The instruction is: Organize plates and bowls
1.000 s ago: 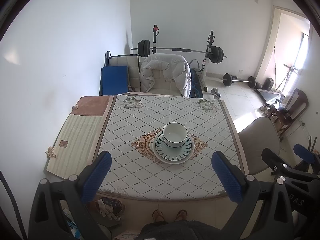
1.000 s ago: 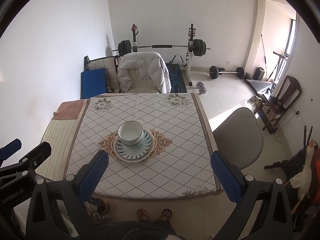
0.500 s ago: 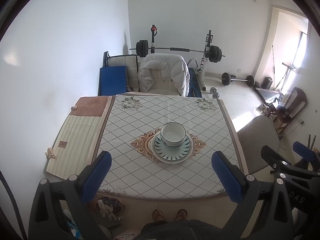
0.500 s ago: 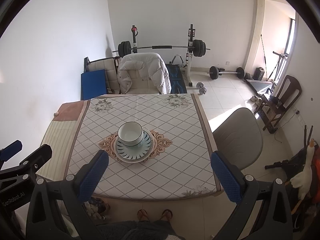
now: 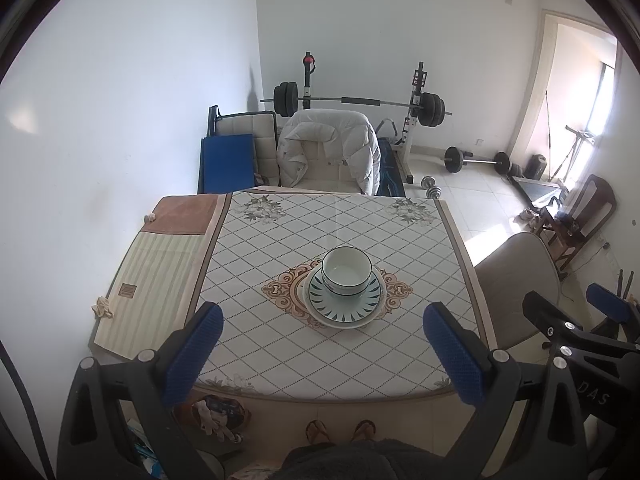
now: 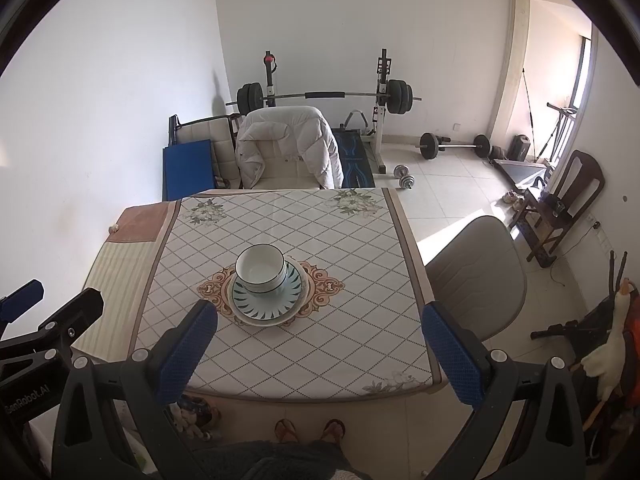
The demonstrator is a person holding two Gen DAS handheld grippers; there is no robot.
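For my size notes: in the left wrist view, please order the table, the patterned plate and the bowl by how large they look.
1. table
2. patterned plate, nearly as near
3. bowl, standing on the plate

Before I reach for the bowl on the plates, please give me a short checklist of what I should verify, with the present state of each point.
1. Left gripper open and holding nothing: ok.
2. Right gripper open and holding nothing: ok.
3. Bowl upright on the plates, in the middle of the table: ok.
4. Bowl without contents: it looks so in both views, but a thin residue cannot be excluded: cannot tell.
5. Number of stacked plates: at least two rims show, the exact count is hidden: cannot tell.
6. Nothing else on the tablecloth between the grippers and the stack: ok.
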